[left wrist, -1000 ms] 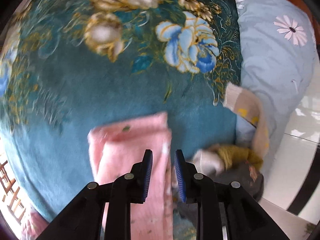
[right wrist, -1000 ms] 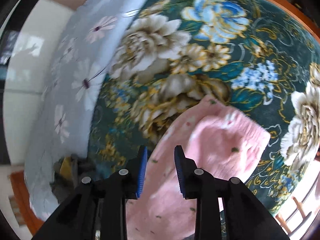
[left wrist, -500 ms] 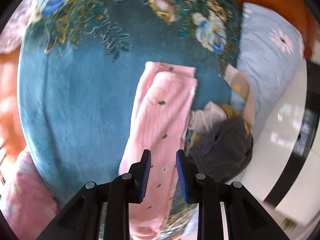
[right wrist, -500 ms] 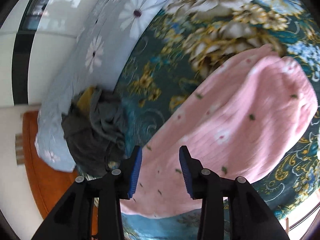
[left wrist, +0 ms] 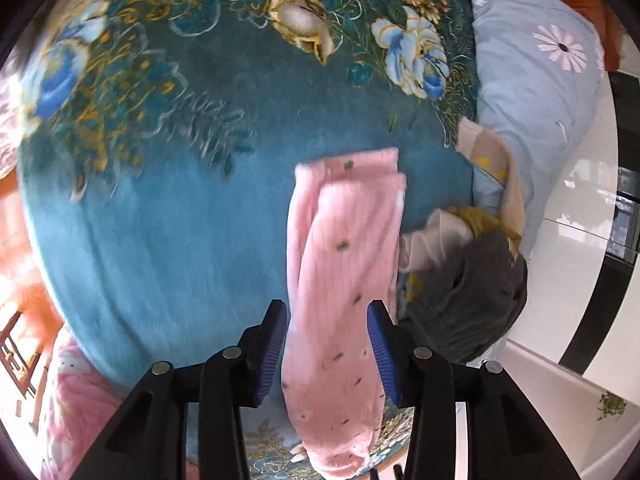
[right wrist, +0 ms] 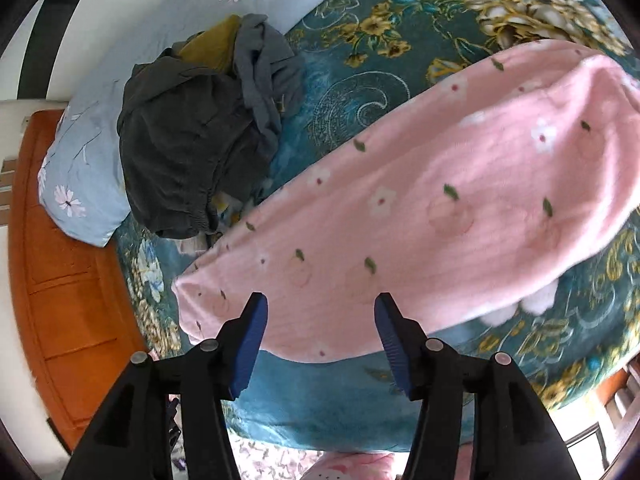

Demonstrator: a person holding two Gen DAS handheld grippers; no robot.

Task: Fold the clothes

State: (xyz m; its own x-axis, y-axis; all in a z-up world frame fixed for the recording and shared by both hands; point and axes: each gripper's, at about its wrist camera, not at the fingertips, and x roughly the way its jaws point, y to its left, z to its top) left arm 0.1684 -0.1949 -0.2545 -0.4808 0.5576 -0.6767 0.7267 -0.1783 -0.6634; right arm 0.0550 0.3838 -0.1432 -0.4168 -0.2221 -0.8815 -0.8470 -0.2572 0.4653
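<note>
Both wrist views look down from above, sharing the pink garment and dark clothes pile.

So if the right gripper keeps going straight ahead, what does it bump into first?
Most likely the long pink fleece garment with the flower print: the open right gripper points straight at its near edge, though depth is hard to judge.
</note>
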